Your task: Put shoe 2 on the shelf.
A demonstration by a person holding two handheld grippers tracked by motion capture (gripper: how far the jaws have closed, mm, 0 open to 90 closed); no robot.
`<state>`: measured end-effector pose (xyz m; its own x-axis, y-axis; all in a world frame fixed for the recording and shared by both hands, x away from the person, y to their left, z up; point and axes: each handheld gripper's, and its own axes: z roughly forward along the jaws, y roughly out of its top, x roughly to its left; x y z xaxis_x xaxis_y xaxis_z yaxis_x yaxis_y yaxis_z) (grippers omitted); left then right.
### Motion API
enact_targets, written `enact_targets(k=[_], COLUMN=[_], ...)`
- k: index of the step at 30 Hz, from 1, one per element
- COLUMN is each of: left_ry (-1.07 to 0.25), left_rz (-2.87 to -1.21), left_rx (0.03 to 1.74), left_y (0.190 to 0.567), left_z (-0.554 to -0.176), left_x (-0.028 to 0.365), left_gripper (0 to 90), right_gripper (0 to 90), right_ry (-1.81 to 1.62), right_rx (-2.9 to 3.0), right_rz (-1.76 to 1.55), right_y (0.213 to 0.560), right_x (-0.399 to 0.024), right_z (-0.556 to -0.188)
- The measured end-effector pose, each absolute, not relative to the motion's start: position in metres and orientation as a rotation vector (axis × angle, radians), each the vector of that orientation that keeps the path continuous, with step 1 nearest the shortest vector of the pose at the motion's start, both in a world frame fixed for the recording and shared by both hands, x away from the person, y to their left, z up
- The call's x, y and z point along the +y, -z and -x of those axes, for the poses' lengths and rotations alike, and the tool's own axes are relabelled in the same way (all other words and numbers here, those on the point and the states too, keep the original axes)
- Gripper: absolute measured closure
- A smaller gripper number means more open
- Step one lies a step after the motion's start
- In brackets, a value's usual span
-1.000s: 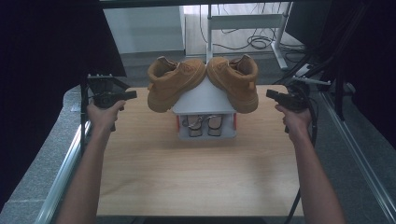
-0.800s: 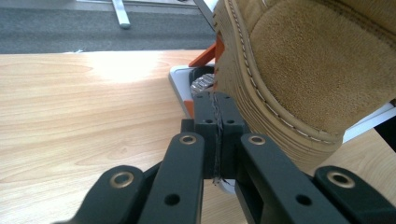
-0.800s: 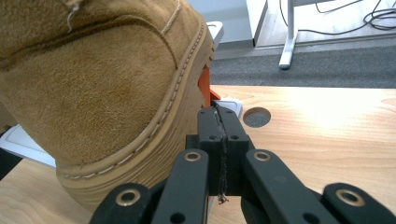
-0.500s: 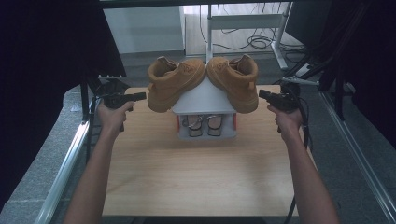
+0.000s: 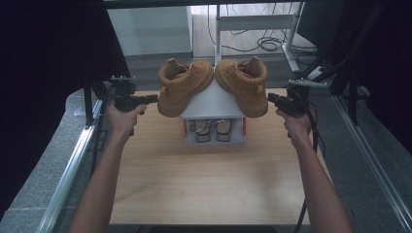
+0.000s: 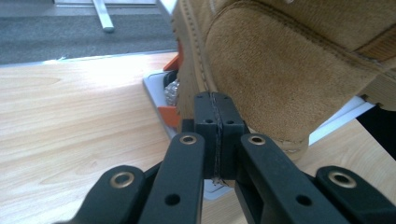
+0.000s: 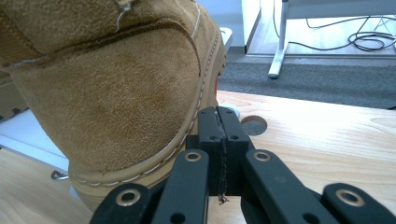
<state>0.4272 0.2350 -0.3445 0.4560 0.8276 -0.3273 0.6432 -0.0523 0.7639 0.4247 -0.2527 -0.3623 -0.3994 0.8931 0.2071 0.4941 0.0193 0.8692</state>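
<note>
Two tan suede boots lean toe-down on the slopes of a white roof-shaped rack (image 5: 214, 103) at the back of the wooden table. My left gripper (image 5: 151, 98) is shut with nothing in it, and its tip is right beside the toe of the left boot (image 5: 183, 87). In the left gripper view the closed jaws (image 6: 215, 100) point at that boot's toe (image 6: 280, 70) near the sole seam. My right gripper (image 5: 271, 97) is also shut and empty, close to the toe of the right boot (image 5: 243, 83). Its jaws (image 7: 218, 114) sit against the boot's welt (image 7: 116, 88); I cannot tell whether they touch.
Under the rack's roof a pair of grey sandals (image 5: 211, 130) sits between orange posts. The wooden tabletop (image 5: 209, 179) stretches toward me. Metal frame rails (image 5: 73, 165) run along both sides. Desk legs and cables (image 5: 265, 43) lie on the floor behind.
My left gripper has moved right, in toward the left boot's toe. The right gripper has edged slightly left toward the right boot. Both stayed shut.
</note>
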Motion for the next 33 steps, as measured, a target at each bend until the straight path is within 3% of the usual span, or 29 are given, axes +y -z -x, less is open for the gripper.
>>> enact_targets(k=[13,21,33], left_ry=[-0.222,-0.143,-0.218], left_rz=[-1.780,-1.728,-1.747], left_rx=[1.218,1.209,1.221], left_y=[0.339,0.343,0.340], left_z=[-0.430,-0.435,-0.434], left_x=[0.211,0.207,0.195], left_gripper=[90.0,90.0,90.0], right_gripper=[89.7,89.7,89.7], right_ry=[-1.357,-1.380,-1.398], right_rx=[1.917,1.976,1.986], right_rz=[-1.403,-1.355,-1.344], right_y=[0.362,0.363,0.364], right_x=[-0.245,-0.227,-0.214], right_z=[-0.425,-0.425,-0.428])
